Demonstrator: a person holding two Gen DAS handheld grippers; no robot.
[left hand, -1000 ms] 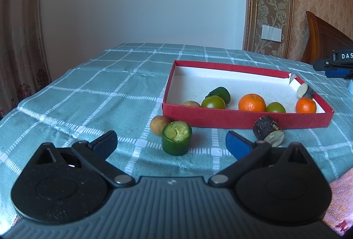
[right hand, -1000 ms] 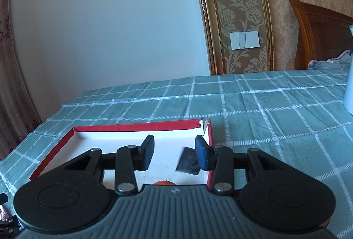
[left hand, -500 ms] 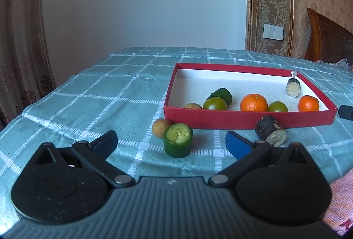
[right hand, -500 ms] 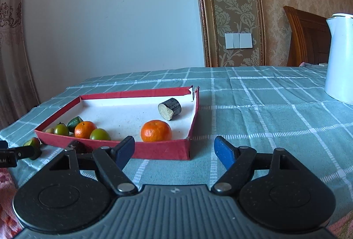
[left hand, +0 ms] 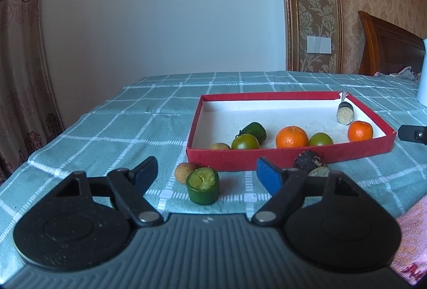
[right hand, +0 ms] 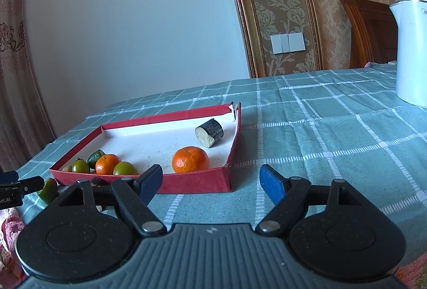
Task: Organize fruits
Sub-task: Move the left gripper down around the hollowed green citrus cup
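While closing, left gripper (left hand: 206, 174) empty.

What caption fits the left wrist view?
Left gripper fingers closing around a green fruit stub on the tablecloth, before the red tray of fruit.

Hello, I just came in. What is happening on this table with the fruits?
A person with a gripper in each hand is sorting fruit into a red box. Two oranges, green tomatoes and a dark cut piece already lie inside. The left gripper is closing its fingers around a green cut piece on the tablecloth, not yet touching it. The right gripper is open and holds nothing.
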